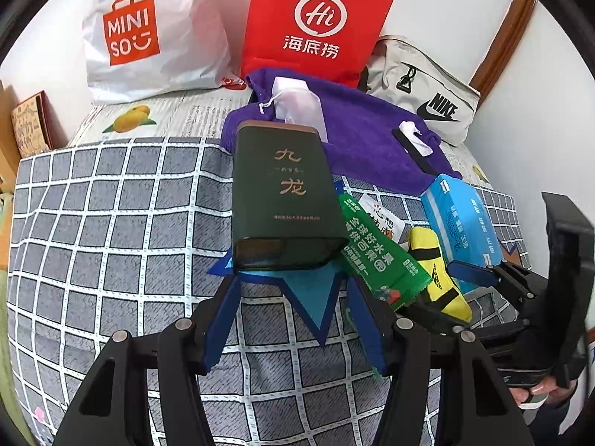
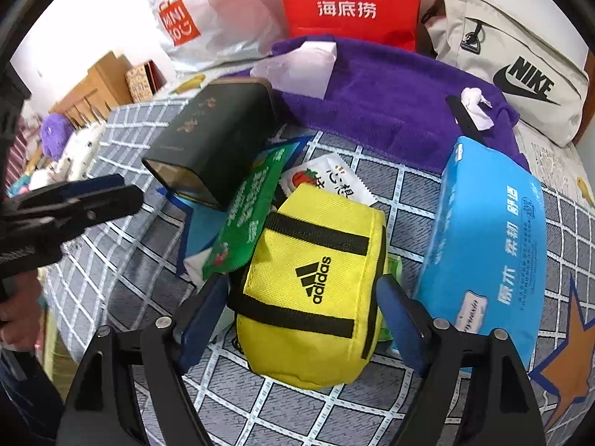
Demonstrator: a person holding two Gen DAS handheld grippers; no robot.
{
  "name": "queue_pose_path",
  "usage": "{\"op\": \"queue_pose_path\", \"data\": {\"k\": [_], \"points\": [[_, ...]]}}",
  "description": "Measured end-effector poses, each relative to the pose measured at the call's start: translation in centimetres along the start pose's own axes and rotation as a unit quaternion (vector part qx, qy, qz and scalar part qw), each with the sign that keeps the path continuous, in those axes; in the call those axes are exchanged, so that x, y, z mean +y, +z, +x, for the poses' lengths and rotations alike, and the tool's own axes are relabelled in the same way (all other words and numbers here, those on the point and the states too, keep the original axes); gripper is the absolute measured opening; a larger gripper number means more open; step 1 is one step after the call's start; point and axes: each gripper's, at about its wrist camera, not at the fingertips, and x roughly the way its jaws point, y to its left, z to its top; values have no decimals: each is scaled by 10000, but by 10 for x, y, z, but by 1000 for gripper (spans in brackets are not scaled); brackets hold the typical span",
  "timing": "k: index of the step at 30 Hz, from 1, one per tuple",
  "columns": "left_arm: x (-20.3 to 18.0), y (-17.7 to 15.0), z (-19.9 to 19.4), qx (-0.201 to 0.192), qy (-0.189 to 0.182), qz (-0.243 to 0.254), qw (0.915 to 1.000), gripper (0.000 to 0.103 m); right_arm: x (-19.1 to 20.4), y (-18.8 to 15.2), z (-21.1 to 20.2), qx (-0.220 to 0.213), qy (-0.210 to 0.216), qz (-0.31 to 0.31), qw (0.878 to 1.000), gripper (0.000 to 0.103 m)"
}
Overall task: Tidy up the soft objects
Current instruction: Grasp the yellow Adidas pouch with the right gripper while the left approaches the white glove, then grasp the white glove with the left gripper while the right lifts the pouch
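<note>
Yellow pouch (image 2: 308, 290): I am seeing it lying flat on the checked bedspread (image 2: 119, 290), logo up, squarely between the fingers of the right gripper (image 2: 301, 278). The jaws are standing wide apart. The left finger is clearing the pouch by a visible gap; the right finger is sitting just beside the pouch's edge, and I cannot tell whether it is touching. The pouch's near end is partly hidden behind the finger mounts.

Green sachet (image 2: 245, 219): it is lying just beside the pouch, its lower end tucked under the pouch's corner. A white sachet (image 2: 334, 182) is peeking out behind the pouch, mostly covered. A blue tissue pack (image 2: 491, 245) is lying to the other side, its near corner hidden by the right finger.

Dark tin (image 1: 282, 193): it is lying on the bedspread with its near end just ahead of the tips of the left gripper (image 1: 288, 278), whose jaws are standing partly spread and gripping nothing. I cannot tell whether the tips are touching it.

Background: a purple towel (image 2: 390, 93) is lying behind the group, its far edge running under a red bag (image 2: 349, 0). A white bag (image 2: 208, 11) and a grey bag (image 2: 520, 63) are flanking the red one, both cut off by the lens edge. A hand (image 2: 15, 312) is showing only in part at the frame's edge.
</note>
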Motion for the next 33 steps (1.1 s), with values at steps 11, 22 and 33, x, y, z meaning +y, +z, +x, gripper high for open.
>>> {"op": "queue_pose_path", "data": {"k": [11, 22, 33], "points": [[-14, -1, 15, 89, -215, 139, 9996, 57, -4, -12, -32, -378, 123, -253, 9989, 22], [-43, 2, 19, 66, -397, 432, 9983, 57, -10, -18, -46, -646, 277, -317, 9970, 13], [-36, -3, 20, 140, -295, 349, 9989, 57, -11, -15, -17, -716, 51, -192, 9972, 33]]}}
